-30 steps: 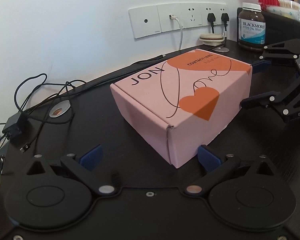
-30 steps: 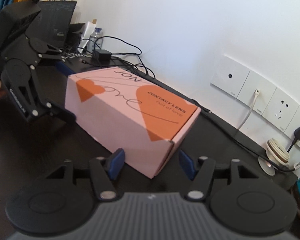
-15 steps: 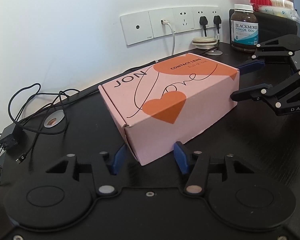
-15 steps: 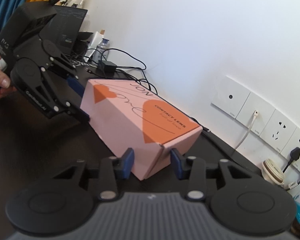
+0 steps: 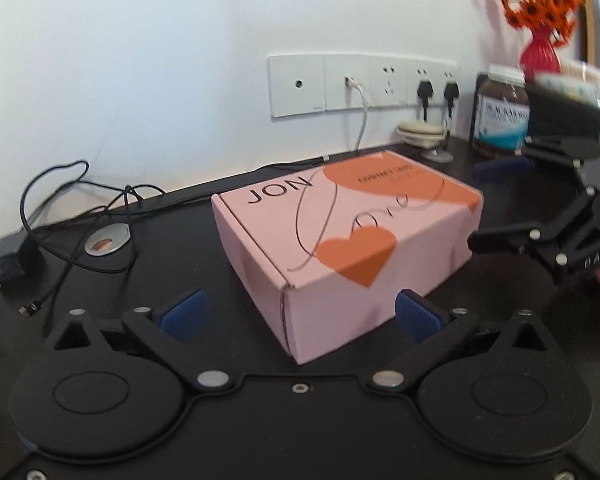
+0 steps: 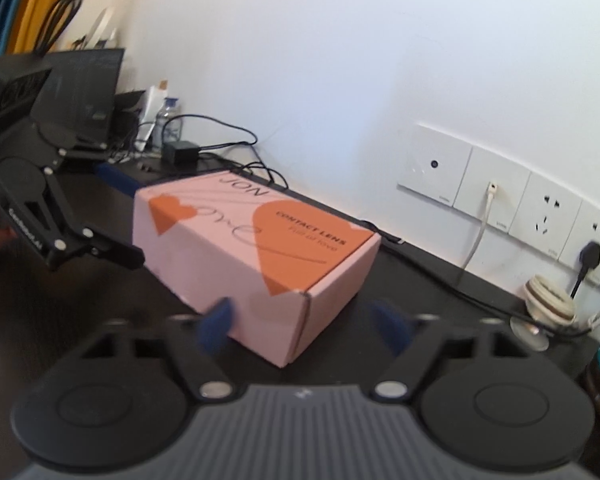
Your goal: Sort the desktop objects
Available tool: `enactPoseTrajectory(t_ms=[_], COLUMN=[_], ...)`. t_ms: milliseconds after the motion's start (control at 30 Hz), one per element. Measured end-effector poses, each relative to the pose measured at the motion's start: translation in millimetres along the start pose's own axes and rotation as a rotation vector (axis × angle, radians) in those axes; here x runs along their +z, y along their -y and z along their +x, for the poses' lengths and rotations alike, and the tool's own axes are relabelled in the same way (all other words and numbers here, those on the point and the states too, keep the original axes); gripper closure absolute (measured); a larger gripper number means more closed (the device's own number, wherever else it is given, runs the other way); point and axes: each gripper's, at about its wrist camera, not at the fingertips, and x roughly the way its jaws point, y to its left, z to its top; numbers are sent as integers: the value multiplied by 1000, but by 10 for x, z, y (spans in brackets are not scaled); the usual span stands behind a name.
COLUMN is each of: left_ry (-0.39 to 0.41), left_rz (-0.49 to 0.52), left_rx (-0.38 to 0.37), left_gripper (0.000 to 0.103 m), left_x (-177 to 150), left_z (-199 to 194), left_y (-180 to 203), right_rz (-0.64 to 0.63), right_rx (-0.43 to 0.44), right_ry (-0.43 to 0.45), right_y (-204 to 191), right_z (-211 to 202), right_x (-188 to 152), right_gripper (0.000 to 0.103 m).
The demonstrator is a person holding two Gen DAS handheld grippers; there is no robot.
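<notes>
While the pink box sits flat on the black desk, closed, with orange hearts and the letters "JON" on its lid, both grippers face it from opposite ends. The left gripper has just been opening: its blue pads stand wide apart on either side of the box's near corner, neither one touching the cardboard. The right gripper has also just been opening; its pads are blurred, spread to either side of the other near corner, and seem clear of the box, though the left pad lies very close to the wall. In the left view the right gripper shows at the box's far right end, fingers apart. Behind the box runs a white wall with a socket strip, a white cable hanging from it. A brown jar and a red vase of orange flowers stand at the back right; black cables and an adapter lie to the left.
</notes>
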Motion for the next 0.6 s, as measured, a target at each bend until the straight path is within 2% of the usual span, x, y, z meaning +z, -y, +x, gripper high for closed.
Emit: enactPoseTrajectory(t_ms=[100,167,233,333,467,600], left_ry=[19,50,58,86,46,30], left_rz=[-120,-216,-301,-367,-428,-464], left_rx=[-36,-95,-110,-131,-162,-175], left_gripper=[0,0,0,0,0,0], left_x=[65,101,149,186,134,78], left_z=[75,100,132,145,271,322], left_y=[-84,-140,-184,-246,-317,-342], right_rz=[105,234,379,542,623,655], right_rx=[29,62,100,128,115,150], right_ry=[20,36,53,40,-15,-27], right_y=[102,219,340,458,465,400], right_z=[40,75,117,210,350,413], right_x=[73,112,115,74,26,31], right_gripper=[17,17,15,14,12,13])
